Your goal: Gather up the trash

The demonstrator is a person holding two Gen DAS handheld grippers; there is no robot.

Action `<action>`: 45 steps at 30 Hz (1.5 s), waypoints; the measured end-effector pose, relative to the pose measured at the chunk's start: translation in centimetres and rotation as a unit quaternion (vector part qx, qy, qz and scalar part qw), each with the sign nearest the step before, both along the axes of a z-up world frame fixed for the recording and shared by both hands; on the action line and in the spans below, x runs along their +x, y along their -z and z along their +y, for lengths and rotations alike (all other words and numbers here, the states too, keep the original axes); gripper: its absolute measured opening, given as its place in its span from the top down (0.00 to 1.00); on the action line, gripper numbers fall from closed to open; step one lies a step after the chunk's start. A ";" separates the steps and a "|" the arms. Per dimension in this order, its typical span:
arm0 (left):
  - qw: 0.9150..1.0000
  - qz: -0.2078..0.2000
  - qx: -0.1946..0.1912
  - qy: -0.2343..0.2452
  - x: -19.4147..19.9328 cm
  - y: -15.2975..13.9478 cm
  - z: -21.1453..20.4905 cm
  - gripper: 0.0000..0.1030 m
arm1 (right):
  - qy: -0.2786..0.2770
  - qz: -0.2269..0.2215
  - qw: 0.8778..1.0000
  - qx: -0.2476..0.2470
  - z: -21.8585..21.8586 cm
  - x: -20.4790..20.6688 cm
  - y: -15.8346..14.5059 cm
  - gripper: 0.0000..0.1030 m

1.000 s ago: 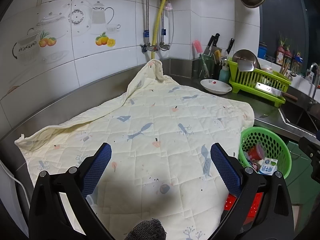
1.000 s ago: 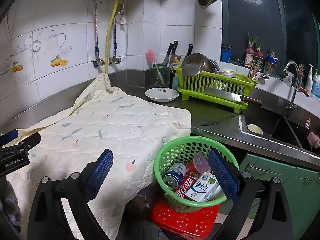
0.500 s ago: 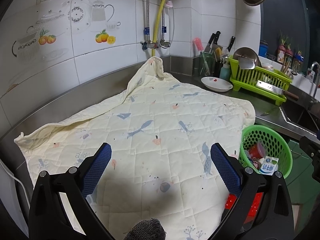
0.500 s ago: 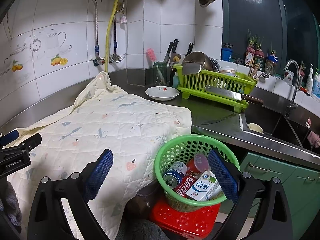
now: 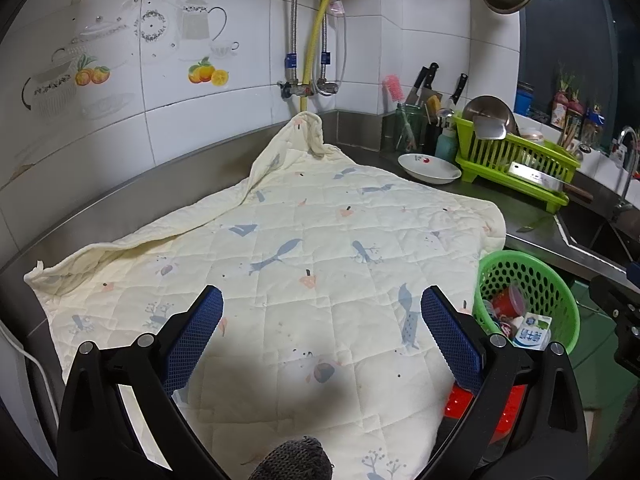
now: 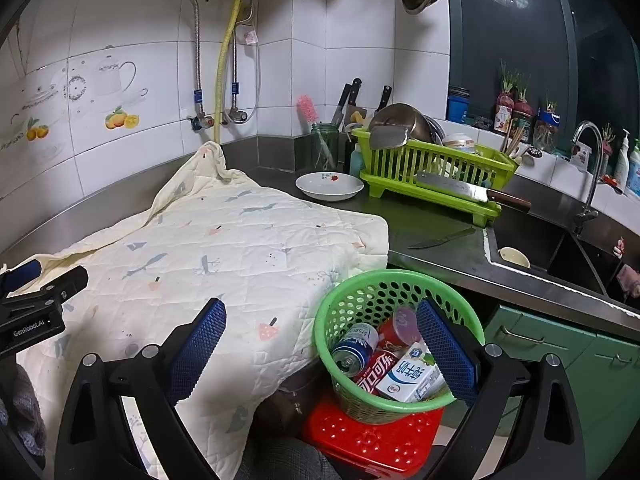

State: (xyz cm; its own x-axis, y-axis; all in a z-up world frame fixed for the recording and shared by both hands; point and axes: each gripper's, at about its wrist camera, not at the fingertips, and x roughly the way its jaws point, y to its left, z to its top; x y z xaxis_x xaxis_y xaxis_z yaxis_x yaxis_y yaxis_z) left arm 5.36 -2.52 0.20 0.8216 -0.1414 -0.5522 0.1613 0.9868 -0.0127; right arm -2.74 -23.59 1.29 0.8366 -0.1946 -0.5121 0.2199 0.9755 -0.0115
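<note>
Left gripper fingers spread wide, right gripper likewise, both empty

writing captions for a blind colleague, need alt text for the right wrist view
An open two-finger gripper hovers over a green plastic basket holding drink cans and a milk carton, set on a red stool beside a cream quilted cloth covering the counter.

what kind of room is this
A home kitchen, most likely: a green dish rack holding pans beside a steel sink with a faucet, and knives standing against the tiled wall.
</note>
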 end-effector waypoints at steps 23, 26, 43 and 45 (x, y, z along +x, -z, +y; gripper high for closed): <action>1.000 0.006 -0.008 0.017 -0.3 0.1 -0.8 0.05 | 0.002 0.001 1.000 -0.003 0.2 0.2 0.0 0.10; 1.000 0.008 -0.009 0.015 -0.2 0.1 -0.7 0.05 | 0.004 0.001 1.000 -0.006 0.2 0.3 0.0 0.10; 1.000 0.014 -0.013 0.019 -0.4 0.5 -1.0 0.05 | 0.003 0.003 1.000 -0.003 0.3 0.3 0.5 0.10; 1.000 0.016 -0.014 0.021 -0.3 0.6 -1.1 0.05 | 0.003 0.002 1.000 -0.006 0.4 0.3 0.4 0.10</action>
State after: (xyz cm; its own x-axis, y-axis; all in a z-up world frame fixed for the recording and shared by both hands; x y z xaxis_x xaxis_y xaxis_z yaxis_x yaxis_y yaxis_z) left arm 5.04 -3.61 -0.39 0.7971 -0.1916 -0.5727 0.2018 0.9783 -0.0464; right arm -2.44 -23.23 0.85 0.8334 -0.2053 -0.5131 0.2256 0.9739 -0.0233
